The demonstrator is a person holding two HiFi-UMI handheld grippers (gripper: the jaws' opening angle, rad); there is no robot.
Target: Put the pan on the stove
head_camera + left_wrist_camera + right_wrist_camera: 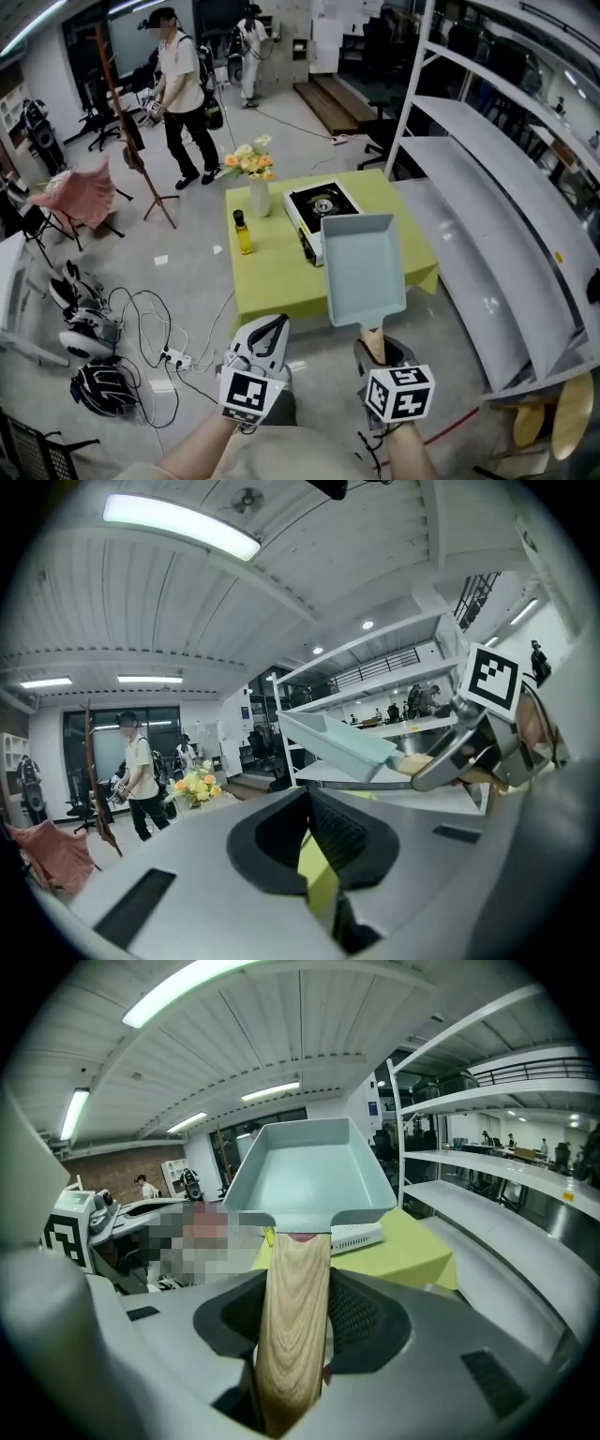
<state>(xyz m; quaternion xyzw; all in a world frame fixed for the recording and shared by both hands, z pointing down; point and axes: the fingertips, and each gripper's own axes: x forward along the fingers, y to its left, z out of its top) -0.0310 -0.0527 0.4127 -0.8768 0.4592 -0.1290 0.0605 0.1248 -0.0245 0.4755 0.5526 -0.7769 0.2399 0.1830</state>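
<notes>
Pale blue rectangular metal pan (363, 267) aloft, short of the white single-burner stove (322, 204).
Clamped by right gripper (375, 349), jaws part-closed on its light wooden handle (291, 1316), pointing forward and down. Probably rigid and front-heavy, so best gripped close to the pan body. Left gripper (267, 333) alongside, slightly parted, empty.

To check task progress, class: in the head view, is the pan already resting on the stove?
No: the right gripper holds the pan up by its wooden handle, clear of the stove.
</notes>
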